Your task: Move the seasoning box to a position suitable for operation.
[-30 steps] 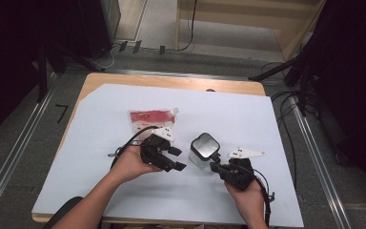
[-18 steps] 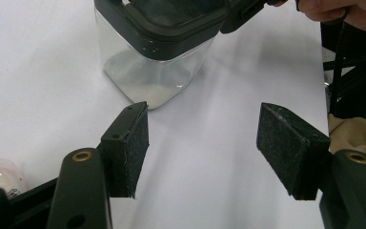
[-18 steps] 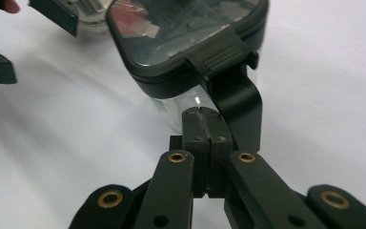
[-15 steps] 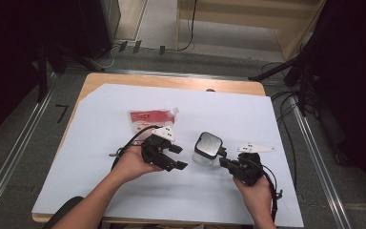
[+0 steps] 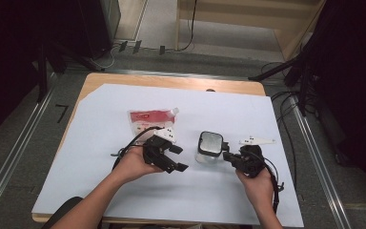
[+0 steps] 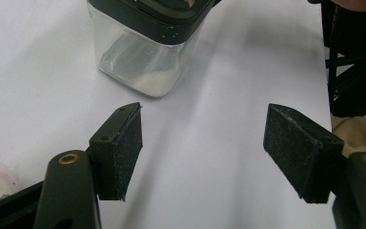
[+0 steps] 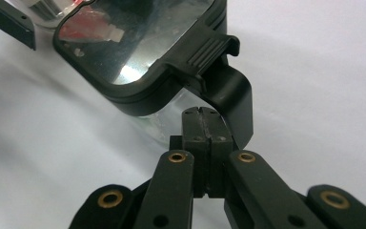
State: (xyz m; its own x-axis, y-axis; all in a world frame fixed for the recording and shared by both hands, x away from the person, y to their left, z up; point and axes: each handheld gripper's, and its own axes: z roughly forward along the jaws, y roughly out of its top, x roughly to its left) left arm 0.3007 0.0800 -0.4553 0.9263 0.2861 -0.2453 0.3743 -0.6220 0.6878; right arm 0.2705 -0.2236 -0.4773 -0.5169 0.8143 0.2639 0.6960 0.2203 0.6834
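High view first: a clear box [image 5: 208, 149] with a black lid sits near the middle of the white table [image 5: 100, 195]. The right gripper [image 5: 228, 157] is at the box's 3 o'clock side, jaws pressed together with nothing between them, tips under the lid's latch [image 7: 228, 90]. The left gripper [image 5: 177, 159] waits at 9 o'clock, jaws wide apart, holding nothing. A red pouch [image 5: 150, 118] lies at 11 o'clock. With no hold on the box, a push at the latch might slide or tip it.

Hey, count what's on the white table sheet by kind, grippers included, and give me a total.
Handheld grippers: 2, the left gripper and the right gripper
Clear container with black lid: 1
Red and white pouch: 1
Total: 4
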